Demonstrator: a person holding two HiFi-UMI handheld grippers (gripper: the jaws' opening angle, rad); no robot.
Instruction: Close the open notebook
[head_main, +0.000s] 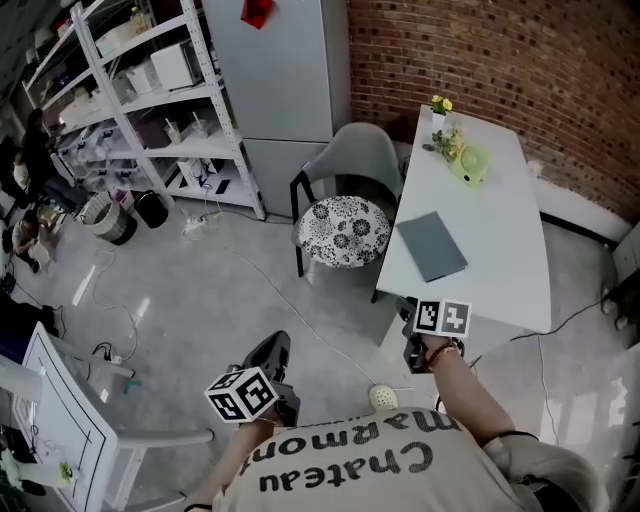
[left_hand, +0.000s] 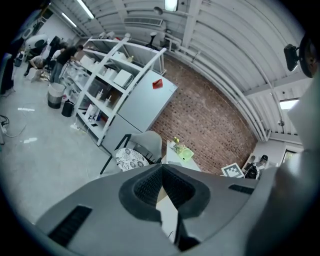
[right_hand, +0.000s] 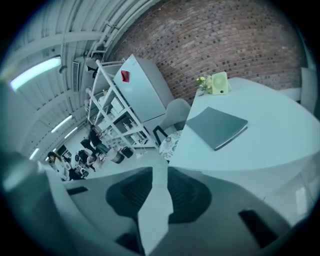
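Grey-blue and flat, the notebook (head_main: 432, 246) lies on the white surface (head_main: 505, 230) with its cover already down. Its long side runs away from the person, slightly slanted, along the length of the surface. It sits ahead of the right tongs (right_hand: 160, 172), which hover by the near edge, slightly parted with nothing between them. The left tongs (left_hand: 161, 167) are further off, out over the floor, tips clenched together and empty. Any last press on the cover would likely fall to the right tongs, reaching forward.
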